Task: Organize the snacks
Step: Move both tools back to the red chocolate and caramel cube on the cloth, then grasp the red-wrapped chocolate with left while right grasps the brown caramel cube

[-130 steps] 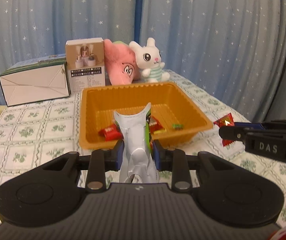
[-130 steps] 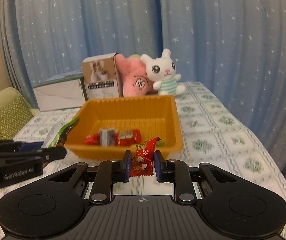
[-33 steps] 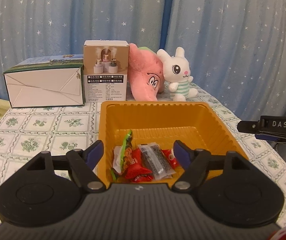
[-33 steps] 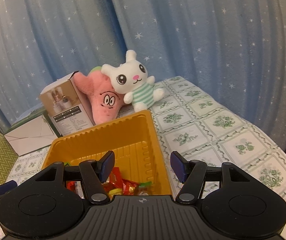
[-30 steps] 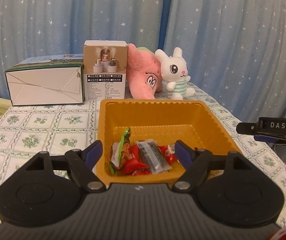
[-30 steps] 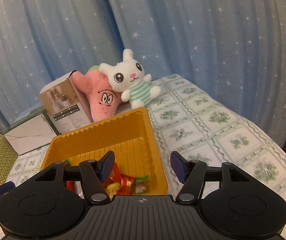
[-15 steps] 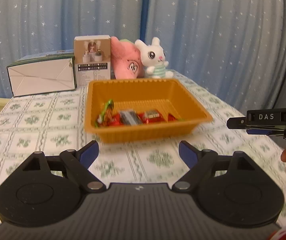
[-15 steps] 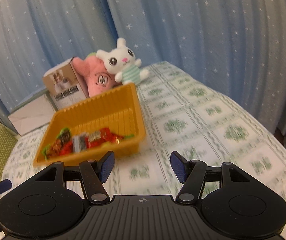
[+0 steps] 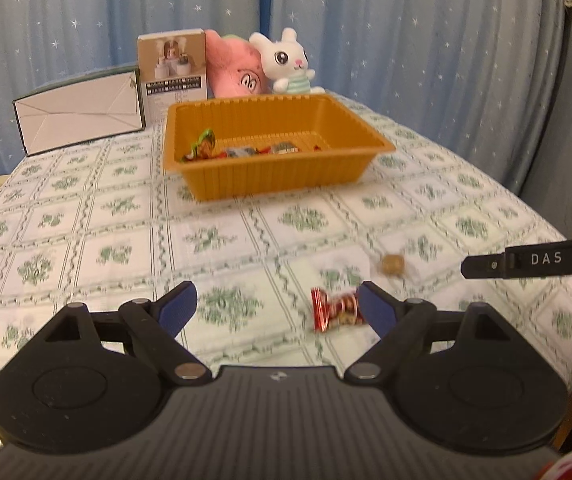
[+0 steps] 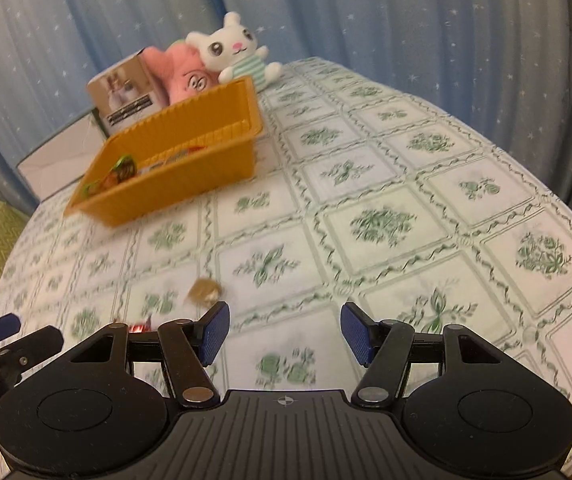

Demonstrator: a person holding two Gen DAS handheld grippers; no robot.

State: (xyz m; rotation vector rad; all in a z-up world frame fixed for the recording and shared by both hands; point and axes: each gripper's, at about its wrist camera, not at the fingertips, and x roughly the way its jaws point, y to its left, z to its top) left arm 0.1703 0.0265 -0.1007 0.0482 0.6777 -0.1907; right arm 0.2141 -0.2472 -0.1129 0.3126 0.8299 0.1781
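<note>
Both grippers have pulled back from the orange tray [image 9: 274, 176] and dropped toward the near end of the tabletop [image 9: 86, 240]. A moment ago they were right over the tray with the snack pile close under them; now the tray sits well away, up by the boxes and toys. Each came away empty, so the wrappers they carried earlier look to have been left in the tray, and this reads as the start of another pickup.

The left gripper [image 9: 276, 306] has its fingers spread wide, a touch wider than a second ago, with nothing between them. A red-wrapped candy [image 9: 335, 312] lies on the cloth just inside its right finger, apparently not touched. The right gripper [image 10: 284, 334] stands about half open and is also empty; a small brown candy [image 10: 204, 291] lies just ahead of its left finger, the same piece that shows near the right gripper's tip in the left view.

Counting: one tray, holding what I make out as four or five wrapped snacks, including a green-and-orange packet [image 9: 202, 142]; the pile overlaps too much to be sure. Two loose snacks remain on the tabletop, the red one and the brown one. Behind the tray are two boxes, a low white one [image 9: 80, 118] and a tall product carton [image 9: 174, 72], and two plush toys, a pink one [image 9: 234, 68] and a white rabbit [image 9: 289, 62]. My guess is one candy per gripper finishes the job.
</note>
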